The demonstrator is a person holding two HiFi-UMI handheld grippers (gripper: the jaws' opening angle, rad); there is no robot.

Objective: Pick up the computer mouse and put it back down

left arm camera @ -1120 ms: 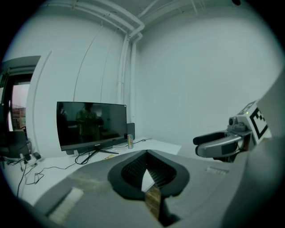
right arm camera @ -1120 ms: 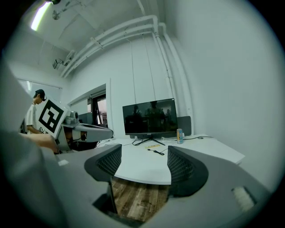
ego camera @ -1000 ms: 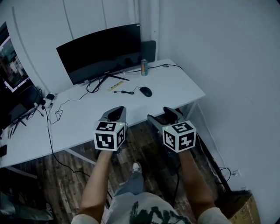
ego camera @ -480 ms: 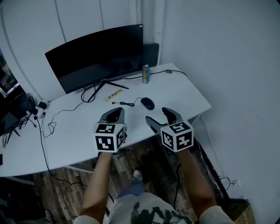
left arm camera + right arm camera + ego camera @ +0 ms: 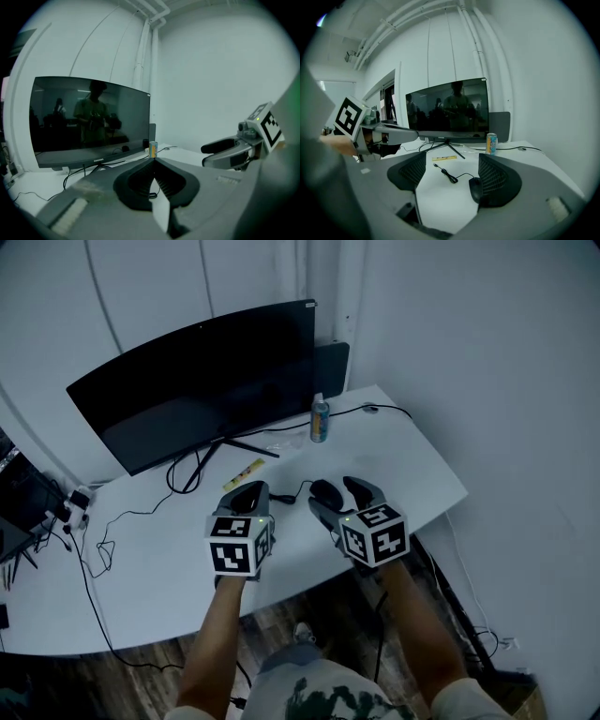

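Between right tool's (image 5: 452, 158) opening jaws: mouse (image 5: 476, 190), unseen in left gripper view.

The right gripper (image 5: 451, 169) has its jaws opening above the white counter (image 5: 440, 201), nothing pressed between them; the black mouse (image 5: 475, 189) lies partly behind the right-hand jaw, can (image 5: 491, 143) beyond
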